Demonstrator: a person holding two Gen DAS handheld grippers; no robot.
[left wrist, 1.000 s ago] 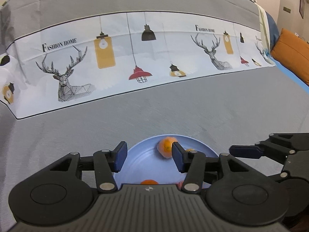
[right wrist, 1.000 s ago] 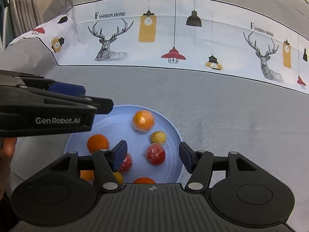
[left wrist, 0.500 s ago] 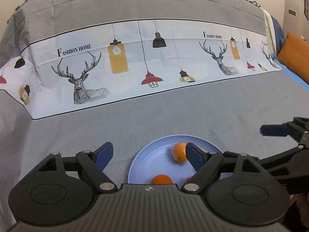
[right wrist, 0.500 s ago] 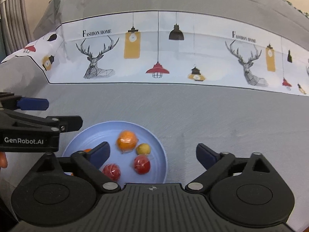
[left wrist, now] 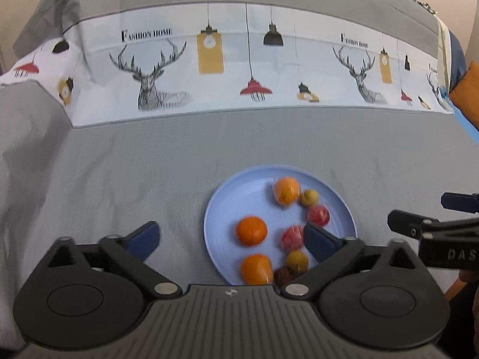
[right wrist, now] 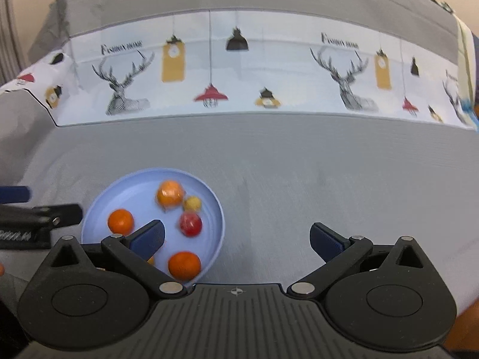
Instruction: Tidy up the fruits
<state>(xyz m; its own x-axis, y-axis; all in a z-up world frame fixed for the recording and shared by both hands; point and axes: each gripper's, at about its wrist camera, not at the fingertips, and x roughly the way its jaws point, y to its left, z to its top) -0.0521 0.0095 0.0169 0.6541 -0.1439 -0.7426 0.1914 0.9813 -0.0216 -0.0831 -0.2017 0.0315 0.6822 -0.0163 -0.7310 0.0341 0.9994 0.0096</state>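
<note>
A light blue plate [left wrist: 227, 200] lies on the grey bed cover and holds several small fruits: oranges [left wrist: 251, 230], red fruits [left wrist: 318, 214] and yellow ones [left wrist: 309, 198]. It also shows in the right wrist view [right wrist: 131, 191], with an orange [right wrist: 120, 220] and a red fruit [right wrist: 190, 223]. My left gripper [left wrist: 230, 239] is open and empty, above and to the left of the plate. My right gripper [right wrist: 238, 237] is open and empty, above and to the right of the plate. Each gripper shows at the edge of the other's view.
A white printed band with deer and lamps [left wrist: 239, 59] runs across the bed behind the plate. An orange cushion [left wrist: 467, 89] lies at the far right. Grey cover [right wrist: 329, 179] spreads to the right of the plate.
Both grippers have opened wide and pulled up and back from the plate. More of the plate and its fruits shows now. The grippers have moved apart sideways.
</note>
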